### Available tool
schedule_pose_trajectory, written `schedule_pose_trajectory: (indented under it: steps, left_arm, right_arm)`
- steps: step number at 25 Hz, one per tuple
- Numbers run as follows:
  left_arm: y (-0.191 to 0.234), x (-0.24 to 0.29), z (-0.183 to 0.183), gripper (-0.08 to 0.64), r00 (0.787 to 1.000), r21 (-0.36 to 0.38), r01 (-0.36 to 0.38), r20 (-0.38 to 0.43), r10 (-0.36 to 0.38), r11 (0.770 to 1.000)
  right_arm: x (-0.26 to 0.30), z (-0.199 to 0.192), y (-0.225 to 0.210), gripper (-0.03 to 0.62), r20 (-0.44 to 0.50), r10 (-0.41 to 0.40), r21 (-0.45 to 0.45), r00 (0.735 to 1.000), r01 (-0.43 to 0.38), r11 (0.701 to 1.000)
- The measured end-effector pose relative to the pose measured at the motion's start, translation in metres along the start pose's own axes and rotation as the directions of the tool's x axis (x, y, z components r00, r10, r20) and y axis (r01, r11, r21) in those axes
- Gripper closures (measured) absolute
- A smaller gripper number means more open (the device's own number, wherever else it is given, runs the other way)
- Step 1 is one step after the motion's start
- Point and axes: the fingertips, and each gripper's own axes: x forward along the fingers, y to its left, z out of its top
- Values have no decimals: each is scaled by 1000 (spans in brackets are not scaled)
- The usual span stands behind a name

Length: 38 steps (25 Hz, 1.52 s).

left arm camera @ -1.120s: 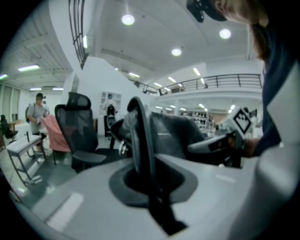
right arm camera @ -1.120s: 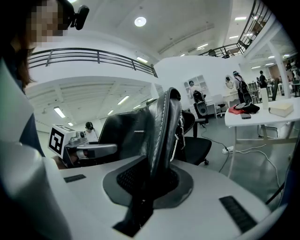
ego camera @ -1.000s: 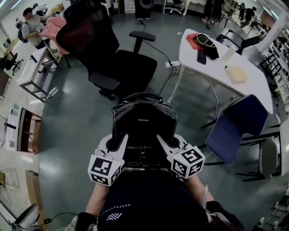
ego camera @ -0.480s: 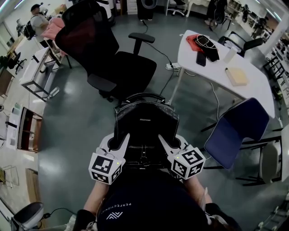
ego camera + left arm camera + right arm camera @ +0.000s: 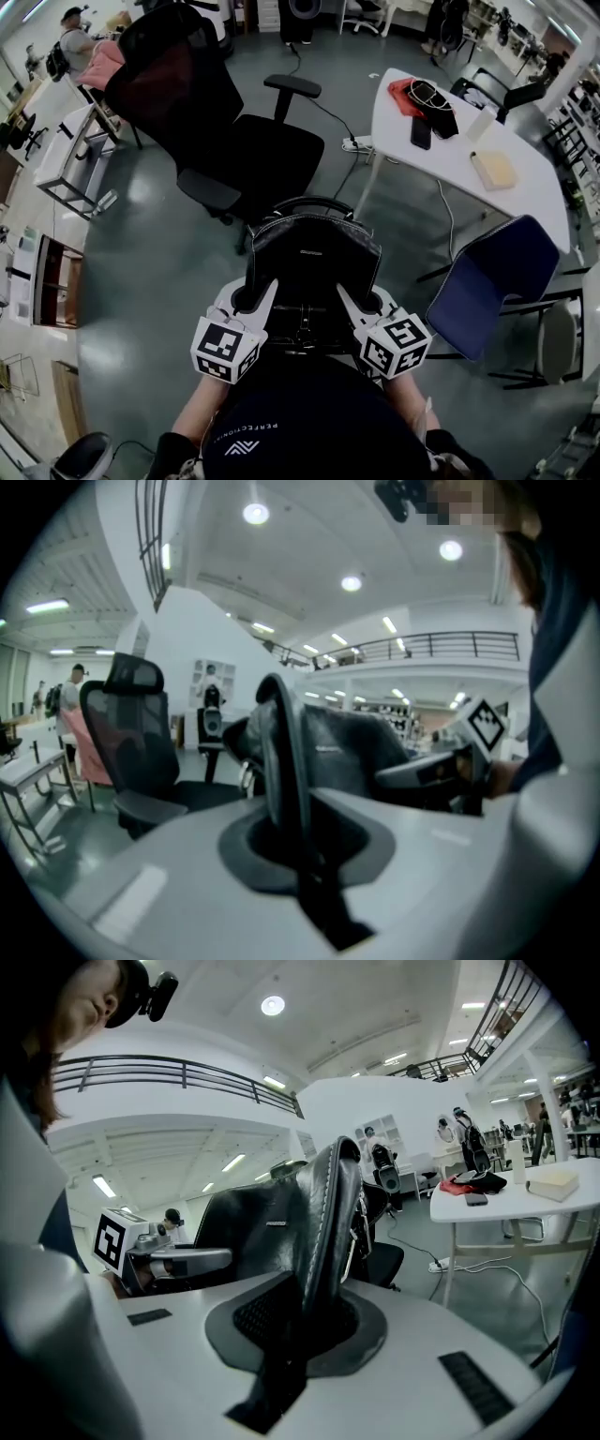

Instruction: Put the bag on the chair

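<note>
Black leather bag (image 5: 314, 255), carried clear of the floor just short of the black office chair (image 5: 267, 155), side edges clamped in the fingers of the left gripper (image 5: 253, 298) and right gripper (image 5: 356, 302); over the last second grip unchanged, chair barely shifted in view; placement pending.

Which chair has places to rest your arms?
The black chair, straight ahead of the bag. It has an armrest on each side. The blue chair off to the right has none.
</note>
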Motion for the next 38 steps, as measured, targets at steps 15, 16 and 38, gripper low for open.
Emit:
schedule_pose_trajectory:
  steps: [15, 16, 38]
  left_arm:
    - [122, 76, 37, 525, 996, -25, 84, 15, -84, 996]
    - [130, 81, 40, 525, 996, -22, 92, 17, -91, 996]
    - [231, 178, 107, 526, 988, -14, 131, 89, -130, 991]
  right_arm:
    - [120, 64, -34, 554, -11, -95, -4, 995, 95, 995]
    - [127, 68, -36, 554, -8, -103, -4, 995, 103, 995]
    - [231, 161, -99, 551, 36, -198, -96, 979, 201, 975]
